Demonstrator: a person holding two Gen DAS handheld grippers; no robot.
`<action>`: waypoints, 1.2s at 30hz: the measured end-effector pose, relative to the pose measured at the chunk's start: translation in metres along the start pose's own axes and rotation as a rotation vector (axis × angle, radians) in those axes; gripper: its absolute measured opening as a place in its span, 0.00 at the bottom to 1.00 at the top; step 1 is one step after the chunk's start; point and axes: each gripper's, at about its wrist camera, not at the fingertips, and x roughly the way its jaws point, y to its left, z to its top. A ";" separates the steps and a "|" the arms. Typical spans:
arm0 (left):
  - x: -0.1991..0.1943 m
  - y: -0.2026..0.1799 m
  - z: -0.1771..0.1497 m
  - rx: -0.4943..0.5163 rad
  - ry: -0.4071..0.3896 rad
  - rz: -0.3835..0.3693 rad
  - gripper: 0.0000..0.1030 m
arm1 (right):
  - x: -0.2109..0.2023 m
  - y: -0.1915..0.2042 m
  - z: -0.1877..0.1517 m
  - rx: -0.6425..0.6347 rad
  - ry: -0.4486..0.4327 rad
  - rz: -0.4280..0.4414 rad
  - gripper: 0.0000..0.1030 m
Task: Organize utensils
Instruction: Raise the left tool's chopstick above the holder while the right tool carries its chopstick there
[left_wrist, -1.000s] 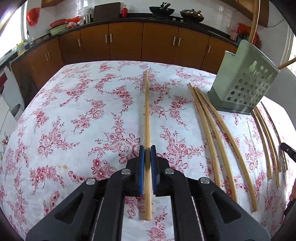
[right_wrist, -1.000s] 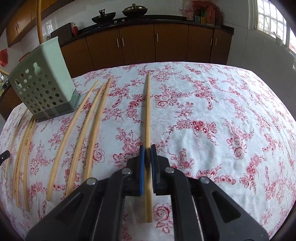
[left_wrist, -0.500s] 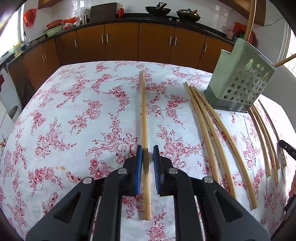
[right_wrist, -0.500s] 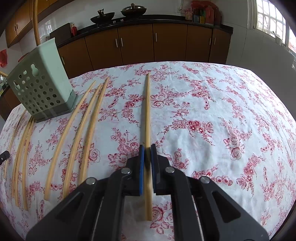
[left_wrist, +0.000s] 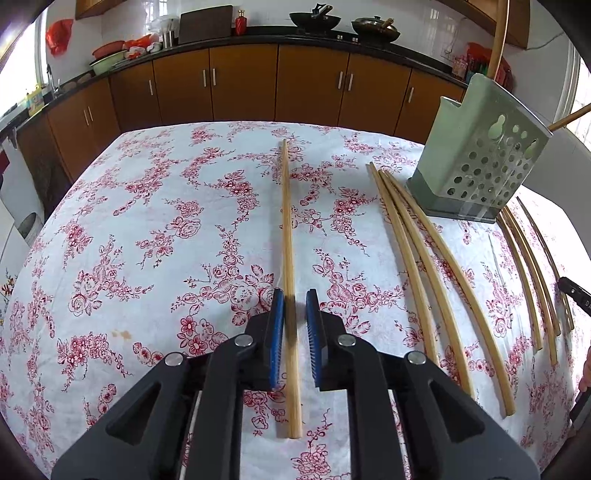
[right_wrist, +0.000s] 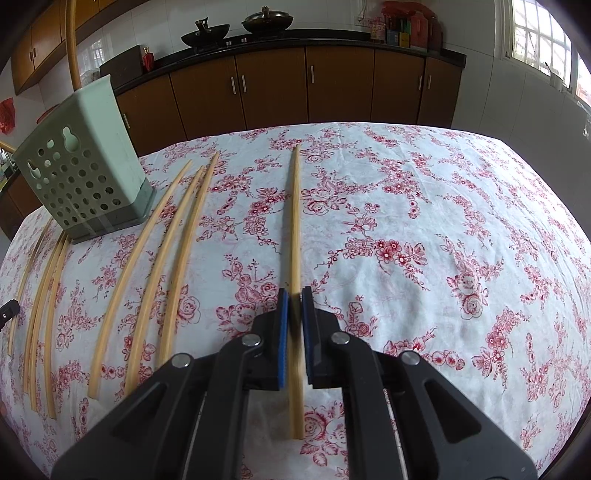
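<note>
My left tongs (left_wrist: 294, 314) stand open astride a chopstick (left_wrist: 286, 229) on the table (left_wrist: 147, 229); my right tongs (right_wrist: 294, 314) pinch another chopstick (right_wrist: 294, 221) — I should lift level, then swing toward the holder (right_wrist: 79, 162).

Daylight is flooding in through the window (right_wrist: 535, 33), blowing out its panes; fisheye is bending the edges, corners are vignetting black.
</note>
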 end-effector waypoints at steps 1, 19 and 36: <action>0.000 0.000 0.000 0.001 0.000 0.001 0.13 | 0.000 0.000 0.000 0.000 0.000 0.000 0.09; -0.015 -0.005 -0.019 0.038 0.004 0.032 0.12 | -0.013 -0.002 -0.016 -0.008 0.003 0.001 0.09; -0.096 0.012 0.013 -0.023 -0.203 -0.014 0.07 | -0.089 -0.019 0.008 0.041 -0.190 0.053 0.07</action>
